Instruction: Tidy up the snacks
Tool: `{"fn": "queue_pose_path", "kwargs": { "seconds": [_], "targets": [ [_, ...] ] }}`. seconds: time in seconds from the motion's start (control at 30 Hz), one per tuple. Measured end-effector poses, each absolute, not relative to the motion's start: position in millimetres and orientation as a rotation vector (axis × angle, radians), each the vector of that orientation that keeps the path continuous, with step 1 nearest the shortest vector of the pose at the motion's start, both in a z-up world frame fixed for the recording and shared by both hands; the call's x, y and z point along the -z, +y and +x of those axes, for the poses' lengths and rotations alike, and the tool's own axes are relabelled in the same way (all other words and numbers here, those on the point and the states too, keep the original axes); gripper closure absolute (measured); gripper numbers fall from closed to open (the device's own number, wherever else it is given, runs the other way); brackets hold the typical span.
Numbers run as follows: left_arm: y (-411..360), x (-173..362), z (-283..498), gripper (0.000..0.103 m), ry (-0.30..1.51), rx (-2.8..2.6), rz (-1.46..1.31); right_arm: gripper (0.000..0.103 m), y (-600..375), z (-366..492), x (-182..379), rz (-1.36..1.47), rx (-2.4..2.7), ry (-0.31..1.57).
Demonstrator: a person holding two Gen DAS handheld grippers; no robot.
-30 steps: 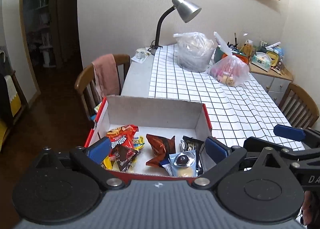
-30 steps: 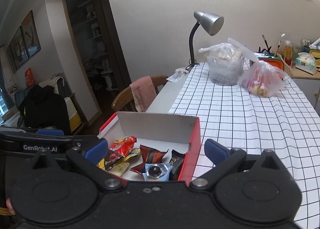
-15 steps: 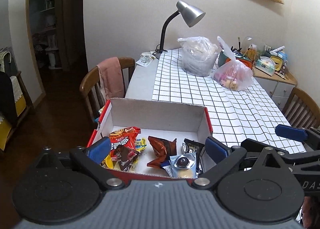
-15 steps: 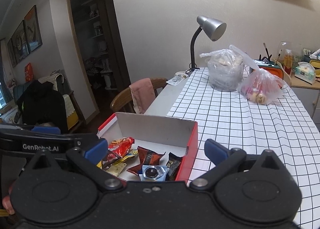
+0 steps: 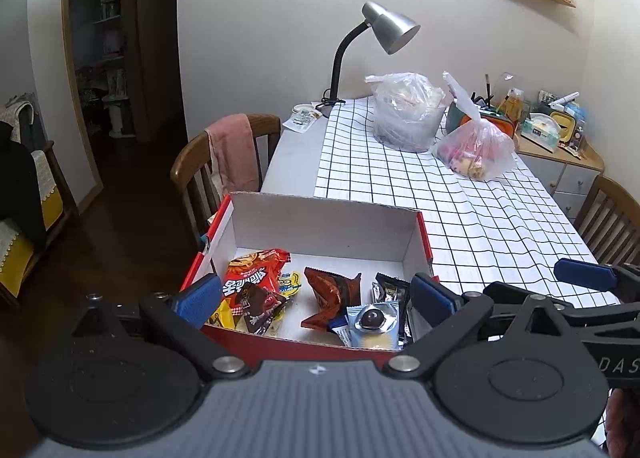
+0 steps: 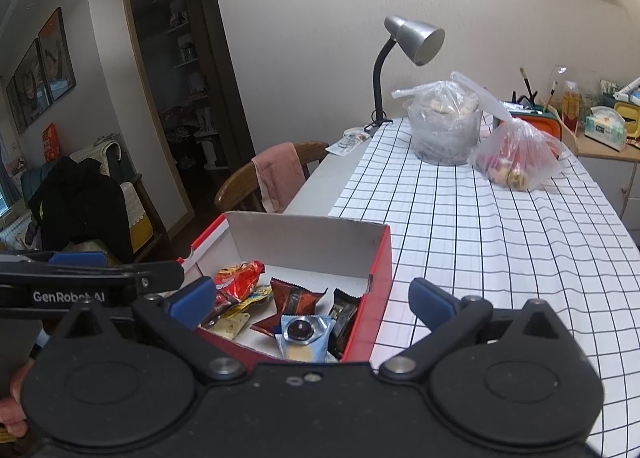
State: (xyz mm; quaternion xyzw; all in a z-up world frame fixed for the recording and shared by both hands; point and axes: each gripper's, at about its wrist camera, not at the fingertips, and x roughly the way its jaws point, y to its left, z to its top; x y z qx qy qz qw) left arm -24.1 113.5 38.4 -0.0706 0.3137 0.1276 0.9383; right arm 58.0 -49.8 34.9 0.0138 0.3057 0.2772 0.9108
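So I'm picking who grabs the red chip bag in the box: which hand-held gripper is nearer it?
Left. The left hand-held gripper is open over the box, one finger beside the red chip bag. The right hand-held gripper straddles the box's far wall.

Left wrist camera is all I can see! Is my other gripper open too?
Observer: Yes. The right gripper is open wide, with nothing gripped between its pads.
Operator: What's further left, past the doorway?
Observer: Two dark framed pictures hang on the side wall, left of the doorway.
Operator: Any words on my gripper?
Observer: White lettering along the side of the left gripper reads GenRobot.AI.
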Motion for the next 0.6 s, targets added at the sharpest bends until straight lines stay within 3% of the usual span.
{"fn": "queue_pose_path", "kwargs": {
  "seconds": [0.6],
  "targets": [
    [109.0,-36.3,-25.6,0.002,0.653,-0.267,-0.157,0.000,-56.9,59.8,-34.6,0.036,-0.525,0.632]
  ]
}}
